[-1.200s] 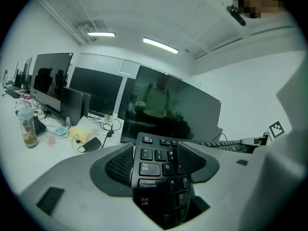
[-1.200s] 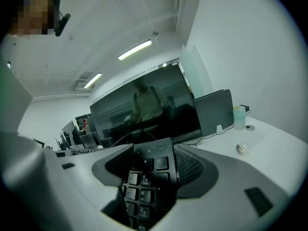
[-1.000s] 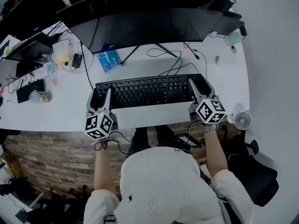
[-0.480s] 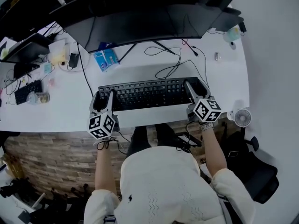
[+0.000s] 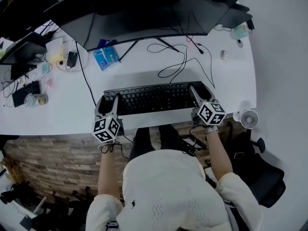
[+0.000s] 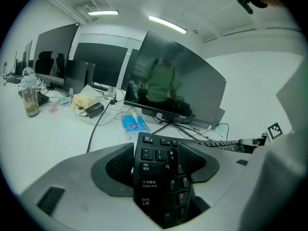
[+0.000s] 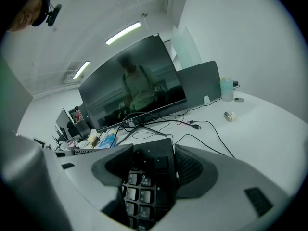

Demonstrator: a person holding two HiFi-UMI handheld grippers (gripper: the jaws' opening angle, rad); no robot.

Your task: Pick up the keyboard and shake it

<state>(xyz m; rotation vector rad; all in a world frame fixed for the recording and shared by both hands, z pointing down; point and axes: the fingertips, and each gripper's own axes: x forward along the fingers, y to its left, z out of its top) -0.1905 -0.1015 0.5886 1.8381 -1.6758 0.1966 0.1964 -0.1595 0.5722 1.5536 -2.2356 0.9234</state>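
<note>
One long white worktop point(image 5: 57, 114) runs across in front of the seated person, with a wide dark monitor point(image 5: 144, 18) spread along its far side. Just this side of the monitor's stand, close to the worktop's near edge, is the black keyboard point(image 5: 154, 98), lying lengthwise left to right and gripped at both ends. The left gripper point(image 5: 108, 104) has its fingers closed on the keyboard's left end, with the Tab, Caps Lock and Shift keys showing between the pads. The right gripper point(image 5: 202, 93) is clamped the same way on the number-pad end. From where I look I cannot say whether the keyboard's underside is clear of the surface. A small white fan point(image 5: 249, 119) sits at the near right corner, just beside the right gripper. A blue packet point(image 5: 105, 57) lies under the monitor's left half, well apart from the keyboard. Thin black cable point(image 5: 173, 64) loops between stand and keyboard.
</note>
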